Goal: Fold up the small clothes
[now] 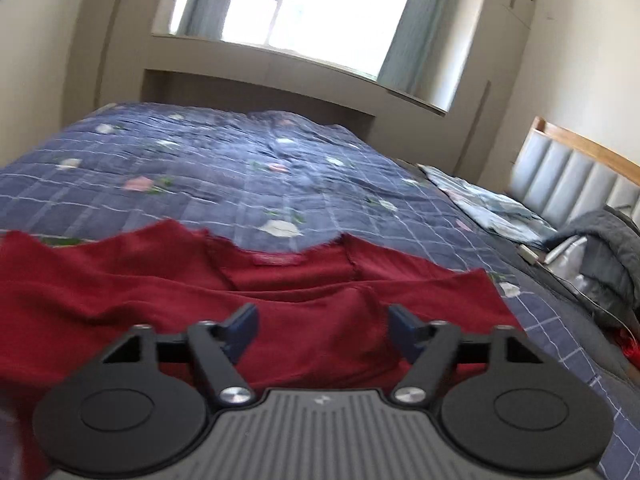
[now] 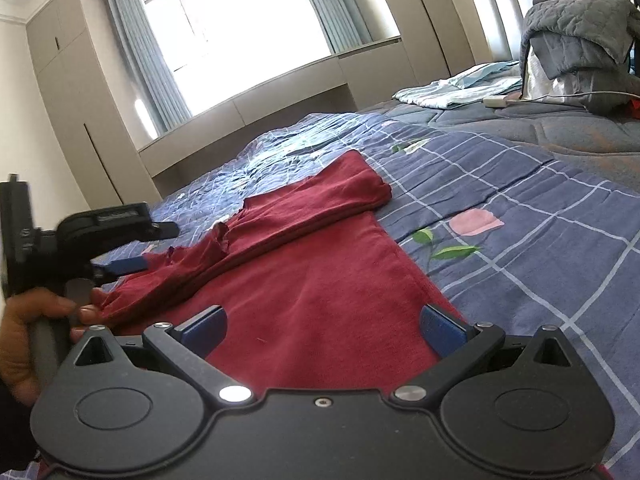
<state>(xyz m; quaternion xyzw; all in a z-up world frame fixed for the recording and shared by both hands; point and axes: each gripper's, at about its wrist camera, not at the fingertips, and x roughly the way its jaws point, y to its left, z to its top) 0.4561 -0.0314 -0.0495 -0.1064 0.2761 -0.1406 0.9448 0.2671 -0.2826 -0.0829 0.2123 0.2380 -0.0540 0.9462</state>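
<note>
Red shirt (image 2: pixel 320 280) flat on the blue plaid bed quilt (image 2: pixel 520 208), one sleeve folded across the body. Left gripper (image 1: pixel 322 330) over the shirt near the collar, fingers spread wide, nothing pinched. Right gripper (image 2: pixel 322 328) low over the hem, fingers spread too. Grey jacket (image 2: pixel 576 40) piled by the headboard.

1. The left gripper (image 1: pixel 322 328) hung low over a red top (image 1: pixel 280 300), its blue-padded fingers (image 1: pixel 240 330) spread wide with only red cloth showing between them.
2. The red top lay spread across the near edge of the bed (image 1: pixel 224 168), neckline and label facing the far edge.
3. A blue checked quilt with flower prints covered the bed.
4. Light blue bedding (image 1: pixel 492 204) and a grey quilted bundle (image 1: pixel 608 248) sat at the right edge, by the padded headboard (image 1: pixel 568 176).
</note>
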